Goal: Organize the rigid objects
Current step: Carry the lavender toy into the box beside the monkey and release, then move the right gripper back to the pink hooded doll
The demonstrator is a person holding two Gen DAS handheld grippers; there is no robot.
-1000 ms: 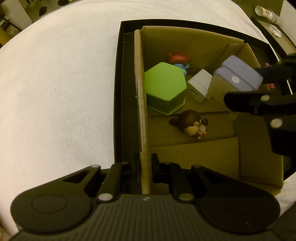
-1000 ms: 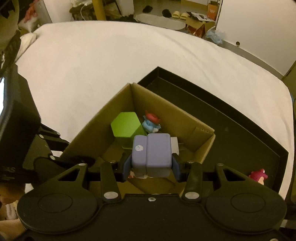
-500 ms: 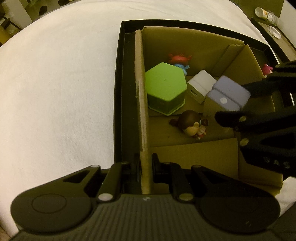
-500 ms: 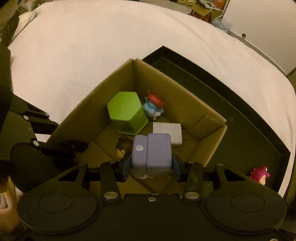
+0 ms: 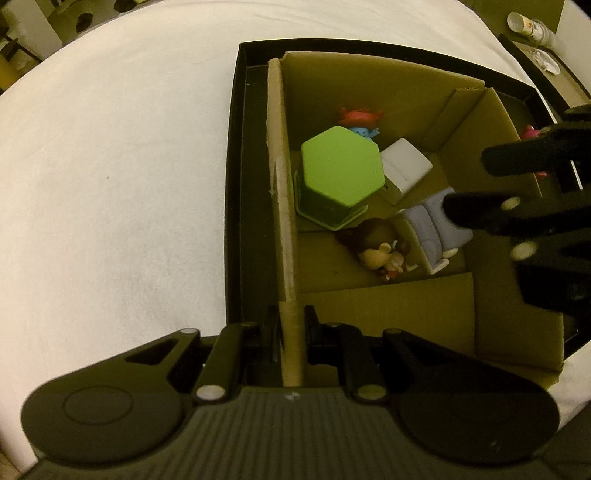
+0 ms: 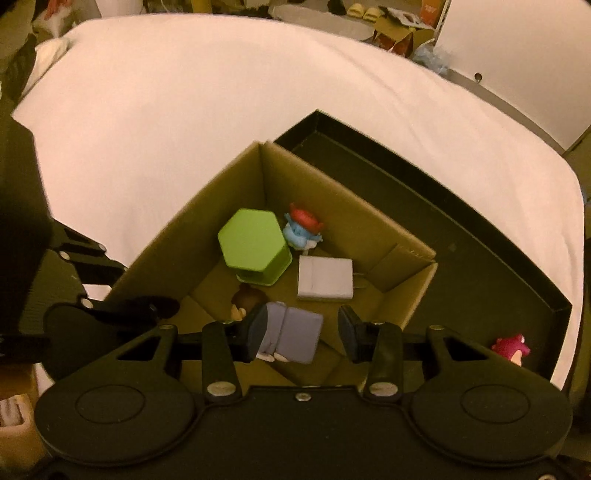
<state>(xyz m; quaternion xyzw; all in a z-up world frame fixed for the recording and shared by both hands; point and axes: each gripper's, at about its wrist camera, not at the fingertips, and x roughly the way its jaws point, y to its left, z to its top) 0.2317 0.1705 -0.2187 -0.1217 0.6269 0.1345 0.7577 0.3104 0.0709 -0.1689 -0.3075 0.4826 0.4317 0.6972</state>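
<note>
A brown cardboard box (image 5: 388, 306) (image 6: 229, 188) stands in a black tray (image 6: 480, 258). My left gripper (image 5: 291, 325) is shut on the box's left wall. My right gripper (image 6: 303, 332) is open above the box; a purple block (image 6: 291, 334) (image 5: 432, 225) lies on the box floor between its fingers, apart from the right one. Inside the box are also a green hexagonal container (image 5: 340, 173) (image 6: 255, 245), a white block (image 5: 404, 168) (image 6: 325, 282), a brown-haired figurine (image 5: 380, 247) (image 6: 245, 301) and a red-and-blue figurine (image 5: 360, 120) (image 6: 303, 229).
A pink figurine (image 6: 511, 347) lies in the tray to the right of the box. The tray rests on a white bed sheet (image 5: 129, 166). Room clutter lies beyond the bed (image 6: 399, 22).
My right gripper lowered into the box and opened, letting go of the purple block, which now lies tilted on the box floor. My left gripper stayed on the wall.
</note>
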